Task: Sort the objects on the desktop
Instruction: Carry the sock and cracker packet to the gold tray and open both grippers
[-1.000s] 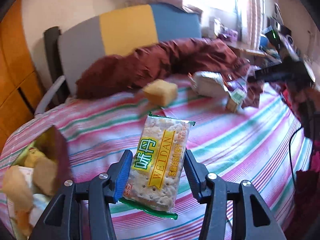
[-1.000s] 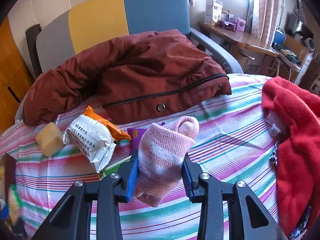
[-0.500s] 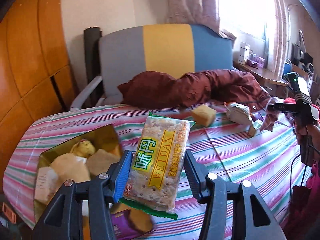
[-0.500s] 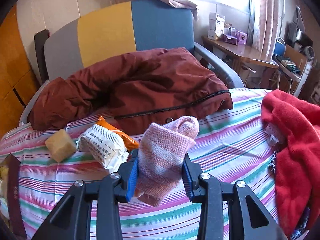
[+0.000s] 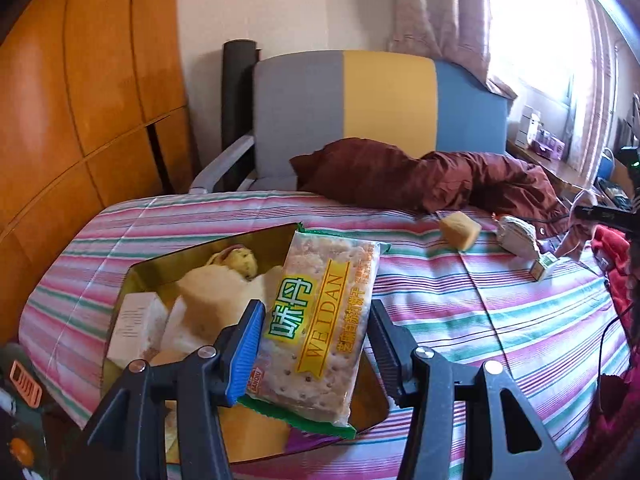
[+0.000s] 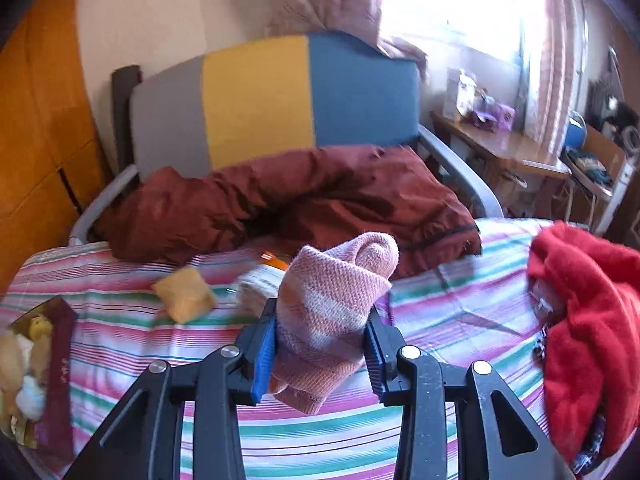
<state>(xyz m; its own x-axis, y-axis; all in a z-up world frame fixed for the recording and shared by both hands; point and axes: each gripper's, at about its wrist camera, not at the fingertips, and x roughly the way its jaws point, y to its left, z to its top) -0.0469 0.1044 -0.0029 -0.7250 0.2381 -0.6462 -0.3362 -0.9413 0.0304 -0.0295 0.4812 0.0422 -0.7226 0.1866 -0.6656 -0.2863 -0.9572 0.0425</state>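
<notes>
My left gripper is shut on a cracker packet with green and yellow print, held upright above a gold-lined snack box that holds several wrapped snacks. My right gripper is shut on a pink striped sock, lifted off the striped cloth. A yellow wrapped cake and a white snack bag lie on the cloth beyond it; both show too in the left wrist view, the yellow cake and the white bag.
A dark red jacket is heaped at the table's far edge against a grey, yellow and blue chair. A red fleece garment lies at the right. The snack box sits at the left edge.
The left gripper has carried the cracker packet left and up, over the snack box. The right gripper has risen with the sock, so the table items look farther away.
</notes>
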